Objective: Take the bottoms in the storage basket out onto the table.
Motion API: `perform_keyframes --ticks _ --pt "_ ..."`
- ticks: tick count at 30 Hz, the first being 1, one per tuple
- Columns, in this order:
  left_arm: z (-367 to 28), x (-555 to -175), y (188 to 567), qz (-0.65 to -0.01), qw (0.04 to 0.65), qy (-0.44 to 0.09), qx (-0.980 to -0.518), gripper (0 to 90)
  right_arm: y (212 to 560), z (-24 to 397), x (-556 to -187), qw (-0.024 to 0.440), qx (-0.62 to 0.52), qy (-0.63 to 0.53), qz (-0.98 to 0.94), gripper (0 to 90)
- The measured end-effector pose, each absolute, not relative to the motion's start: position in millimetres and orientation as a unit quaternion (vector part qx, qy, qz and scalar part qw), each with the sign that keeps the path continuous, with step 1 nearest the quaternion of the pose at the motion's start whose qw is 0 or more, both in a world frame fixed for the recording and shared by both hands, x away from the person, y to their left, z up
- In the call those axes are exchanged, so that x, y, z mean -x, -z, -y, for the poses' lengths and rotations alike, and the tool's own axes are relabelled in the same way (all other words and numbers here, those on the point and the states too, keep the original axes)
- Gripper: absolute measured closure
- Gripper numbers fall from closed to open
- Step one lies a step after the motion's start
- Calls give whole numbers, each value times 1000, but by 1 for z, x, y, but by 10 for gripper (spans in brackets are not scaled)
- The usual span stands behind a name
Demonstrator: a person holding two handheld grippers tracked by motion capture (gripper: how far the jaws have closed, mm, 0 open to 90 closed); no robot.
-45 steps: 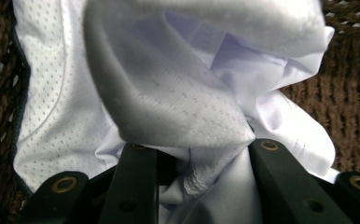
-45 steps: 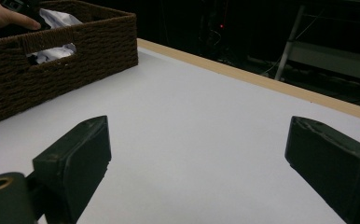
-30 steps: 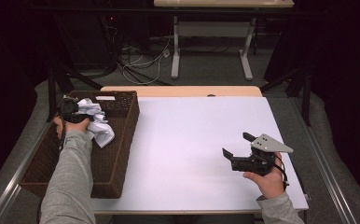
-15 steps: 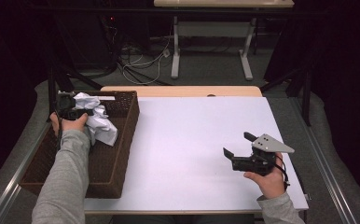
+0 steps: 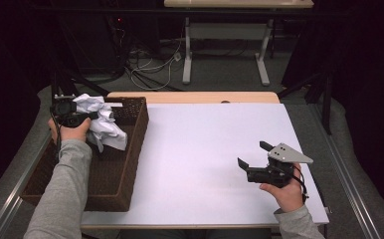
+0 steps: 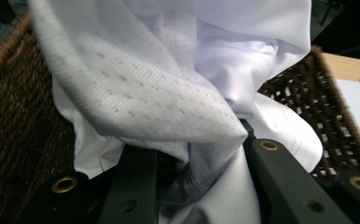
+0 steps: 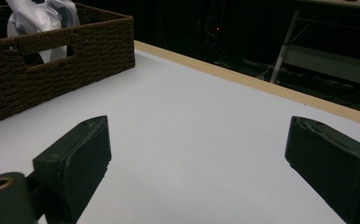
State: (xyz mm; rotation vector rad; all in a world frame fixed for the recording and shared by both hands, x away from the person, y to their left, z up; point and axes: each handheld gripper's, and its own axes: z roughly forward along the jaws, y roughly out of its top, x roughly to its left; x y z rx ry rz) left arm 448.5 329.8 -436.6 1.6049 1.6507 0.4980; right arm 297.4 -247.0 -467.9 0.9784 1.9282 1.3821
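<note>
Item one: white cloth [image 5: 100, 124], crumpled, thin fabric with a fine perforated weave seen close in the left gripper view [image 6: 169, 93]. We find it bunched at the far end of the wicker basket [image 5: 130, 149], most of it lifted above the rim, with a loose fold trailing down into the basket's interior.

Item two: left gripper [image 5: 88, 117], held over the far left corner of the basket. We note its jaws clamped on a thick wad of the cloth; in its own view the fabric fills the gap between the two black jaws and spills over them.

Item three: right gripper [image 5: 253, 160], held by the person's right hand [image 5: 285, 191] just above the white table [image 5: 205, 149], near its front right corner, well apart from the basket. We record its jaws spread wide with bare tabletop between them, as its own view [image 7: 199, 154] confirms; a grey three-cornered plate sits on top.

Item four: the basket, dark brown, rectangular, at the table's left edge; from the right gripper view we see its side wall [image 7: 75, 51] with a handle slot and the cloth [image 7: 40, 18] rising behind it.
</note>
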Motion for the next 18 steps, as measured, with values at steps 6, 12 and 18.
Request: perform_keyframes --ticks 6,12,18 --pt "-326 -440 423 -632 405 -204 -629 724 468 247 -297 284 -365 -517 -720 65" --pt "-324 -431 411 -617 438 -210 -619 724 468 247 -297 284 -366 -518 -720 65" --pt "-320 -423 399 -601 456 -218 -619 724 468 246 -297 282 -365 -519 -720 65"
